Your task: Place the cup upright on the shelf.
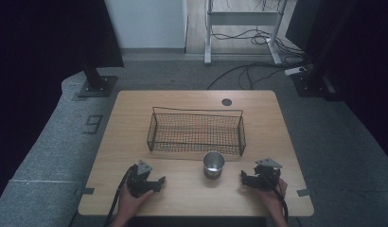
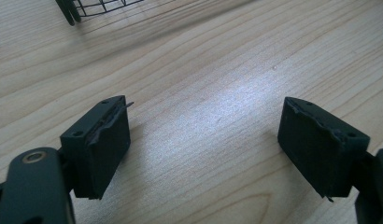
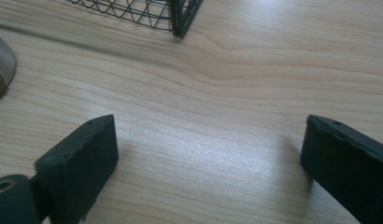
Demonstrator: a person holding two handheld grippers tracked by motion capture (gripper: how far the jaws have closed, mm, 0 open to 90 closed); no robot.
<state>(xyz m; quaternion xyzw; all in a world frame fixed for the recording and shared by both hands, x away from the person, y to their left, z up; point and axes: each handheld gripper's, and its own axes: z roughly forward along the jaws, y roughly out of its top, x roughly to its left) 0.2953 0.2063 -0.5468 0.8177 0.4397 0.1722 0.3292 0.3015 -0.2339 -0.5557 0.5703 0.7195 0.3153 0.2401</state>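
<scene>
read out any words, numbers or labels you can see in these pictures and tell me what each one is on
"9": a dark mark shaped like that digit on the grey floor left of the table; it may be only tape.
Metal cup: no print can be made out.
Wire basket: no label.
Left claw and right claw: plain black, no lettering.

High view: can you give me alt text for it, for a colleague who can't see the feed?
A metal cup stands upright on a wooden table, just in front of an empty black wire basket. A person's hands hold the left gripper and the right gripper on either side of the cup, fingers open, touching nothing.
</scene>
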